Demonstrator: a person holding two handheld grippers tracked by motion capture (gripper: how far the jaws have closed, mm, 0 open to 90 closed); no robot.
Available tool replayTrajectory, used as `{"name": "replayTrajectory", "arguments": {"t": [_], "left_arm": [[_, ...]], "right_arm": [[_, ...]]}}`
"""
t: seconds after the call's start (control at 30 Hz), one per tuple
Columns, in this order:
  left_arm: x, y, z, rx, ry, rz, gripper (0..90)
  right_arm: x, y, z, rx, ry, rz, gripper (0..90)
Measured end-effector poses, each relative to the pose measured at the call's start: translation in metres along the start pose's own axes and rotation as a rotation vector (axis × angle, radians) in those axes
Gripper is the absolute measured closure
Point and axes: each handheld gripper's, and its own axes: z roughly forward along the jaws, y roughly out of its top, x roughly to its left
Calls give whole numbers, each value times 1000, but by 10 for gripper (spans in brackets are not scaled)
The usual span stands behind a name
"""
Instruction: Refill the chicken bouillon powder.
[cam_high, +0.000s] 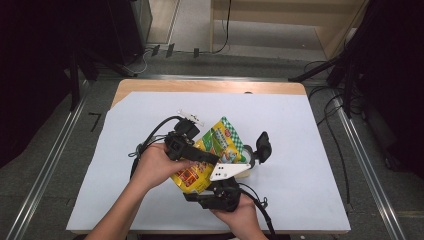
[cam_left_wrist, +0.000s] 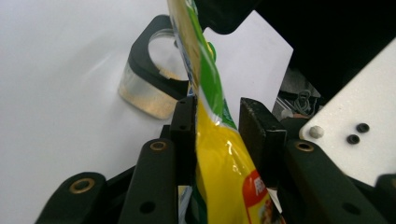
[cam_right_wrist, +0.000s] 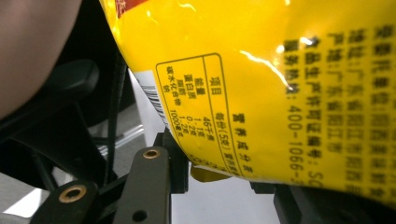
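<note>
High view: a wooden table (cam_high: 210, 86) under a white sheet (cam_high: 300, 150), grey floor and dark stands around it. The yellow-green packet (cam_high: 220, 145) is held above the sheet's middle, the left tool (cam_high: 212, 159) and right tool (cam_high: 220, 187) at its lower end.

Left gripper view: the packet (cam_left_wrist: 219, 158) stands edge-on between jaws that are apart, one pad clear of it; a clear jar (cam_left_wrist: 149, 88) lies beyond.

Right gripper view: the packet (cam_right_wrist: 280, 84) hides the jaws' grip; I cannot tell.

Glossy yellow plastic packet (cam_high: 210, 155) catches the light, crinkled; matt black plastic gripper jaws beside it. Smooth white paper sheet (cam_high: 300, 150) covers the pale wooden table (cam_high: 150, 86).
</note>
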Motion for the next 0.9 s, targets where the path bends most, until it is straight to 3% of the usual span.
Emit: {"name": "replayTrajectory", "arguments": {"t": [0.07,0.1,0.2,0.27,0.5,0.7,0.77,0.9], "left_arm": [[0,0,0,-2,7,-7,696],[-1,1,1,-8,14,-29,699],[-3,1,2,-9,34,-18,696],[-5,3,3,-4,61,-38,693],[-7,5,5,-20,88,-69,696],[-6,7,7,-24,93,-97,691],[-6,7,7,-25,81,-99,692],[-5,10,8,-16,58,-114,693]], "right_arm": [[0,0,0,1,0,4,671],[0,0,0,4,-8,1,662],[2,1,1,11,-35,-16,647],[4,1,3,22,-67,-34,627],[12,1,7,34,-152,-74,529],[16,2,10,44,-223,-55,533],[16,2,9,47,-220,-41,590],[16,4,6,50,-191,-26,610]]}}
